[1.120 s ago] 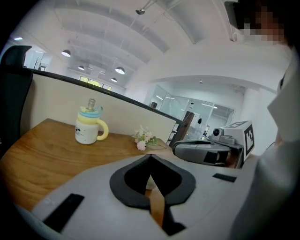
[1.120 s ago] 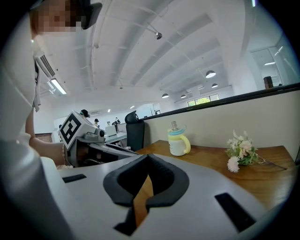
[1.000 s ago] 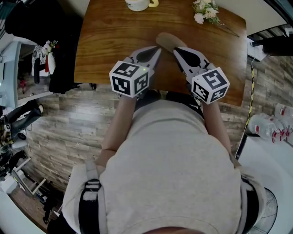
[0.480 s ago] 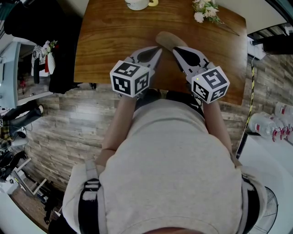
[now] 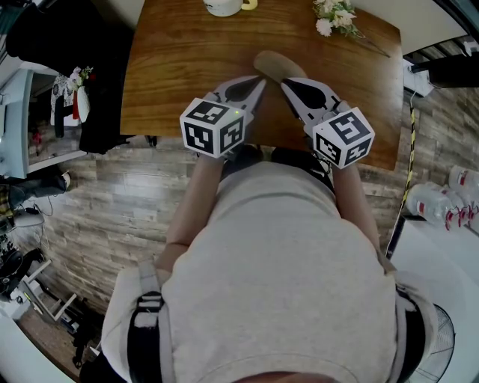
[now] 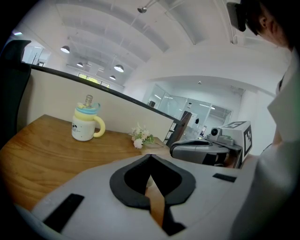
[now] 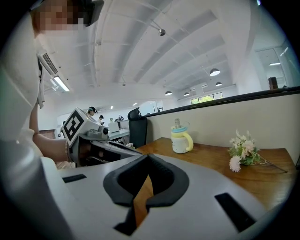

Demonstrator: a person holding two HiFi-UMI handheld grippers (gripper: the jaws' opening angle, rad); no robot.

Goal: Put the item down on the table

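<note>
A tan oval item (image 5: 271,64) lies on the wooden table (image 5: 179,67), just beyond the tips of both grippers. My left gripper (image 5: 260,81) points at it from the left with its jaws together. My right gripper (image 5: 287,81) comes in from the right, also shut. The two tips almost meet under the item's near end, and I cannot tell whether either touches it. In the left gripper view the jaws (image 6: 150,157) meet at a point with only table wood showing behind them. The right gripper view shows the same (image 7: 148,155). The jaws hide the item in both gripper views.
A white cup with a yellow handle (image 5: 224,6) stands at the table's far edge. A sprig of white flowers (image 5: 335,16) lies at the far right corner. A low partition wall (image 7: 262,110) runs behind the table. Water bottles (image 5: 441,206) sit on the floor at the right.
Both grippers and the tan item have kept still. A dark shape on the floor at the left edge has moved out of view.
</note>
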